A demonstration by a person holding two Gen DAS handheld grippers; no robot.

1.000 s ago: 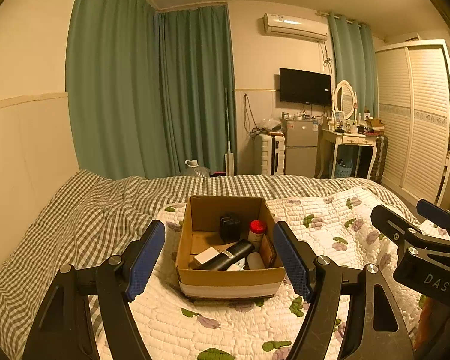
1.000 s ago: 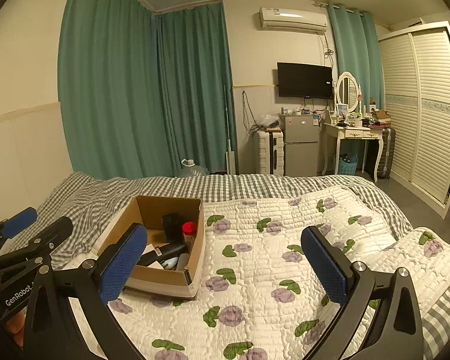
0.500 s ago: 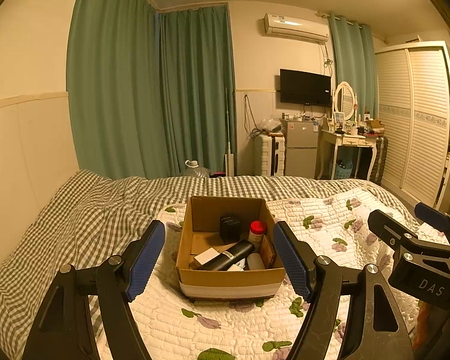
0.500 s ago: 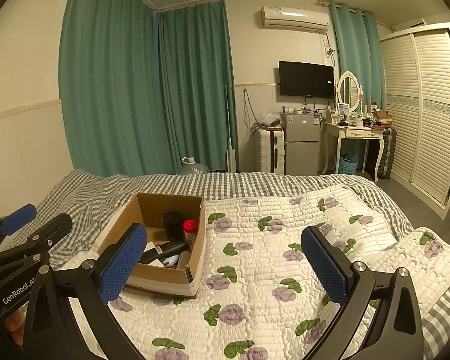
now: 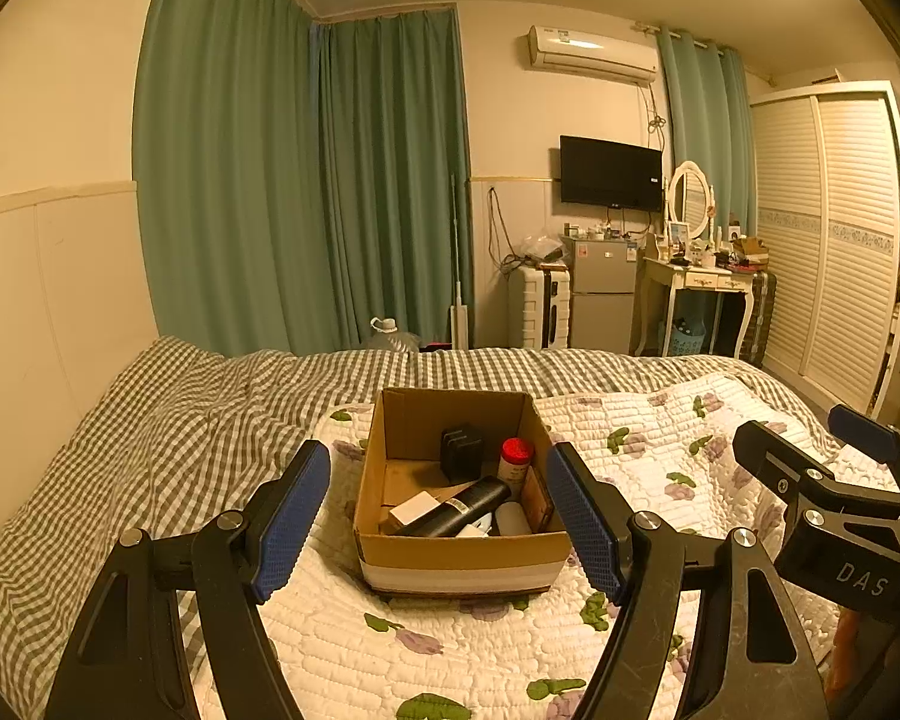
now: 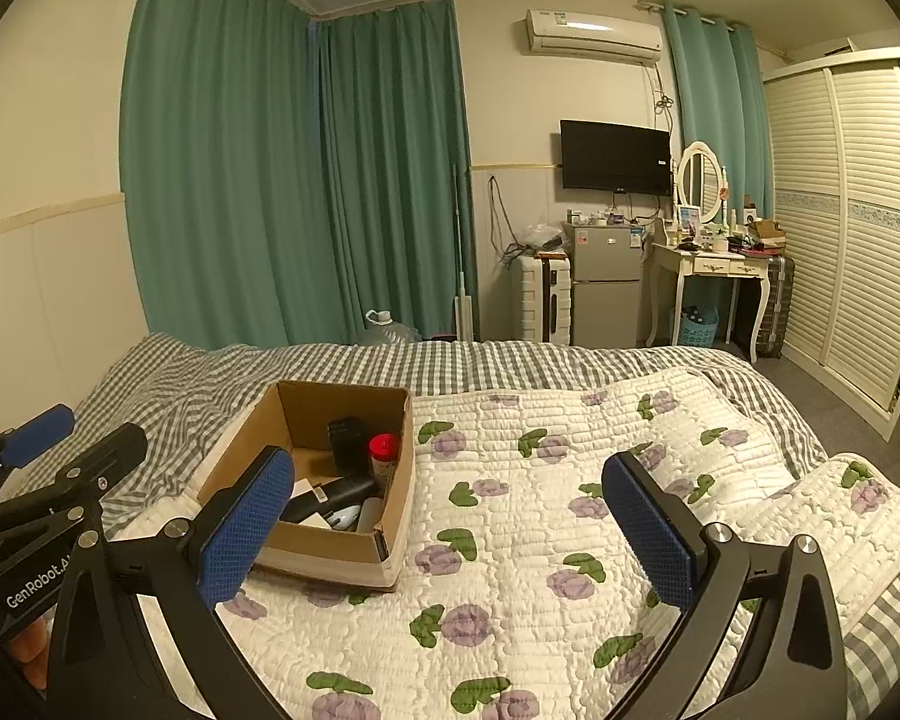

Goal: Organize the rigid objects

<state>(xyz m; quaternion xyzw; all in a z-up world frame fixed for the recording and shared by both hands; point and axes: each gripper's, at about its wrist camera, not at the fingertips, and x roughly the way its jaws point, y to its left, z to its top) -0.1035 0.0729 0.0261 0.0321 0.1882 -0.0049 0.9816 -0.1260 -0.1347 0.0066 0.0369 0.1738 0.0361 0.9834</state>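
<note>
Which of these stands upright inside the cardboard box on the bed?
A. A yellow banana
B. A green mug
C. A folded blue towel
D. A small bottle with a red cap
D: in the left wrist view, a small bottle with a red cap stands upright in the cardboard box, beside a black flask lying on its side; no mug, banana or towel shows there.

An open brown cardboard box (image 5: 462, 552) sits on the white flower-printed quilt (image 6: 570, 480), which lies over a grey checked bedsheet (image 5: 150, 432). Inside it, a black cylindrical bottle (image 5: 459, 507) lies before a red-capped jar (image 5: 515, 459) and a small black box (image 5: 462, 453).
</note>
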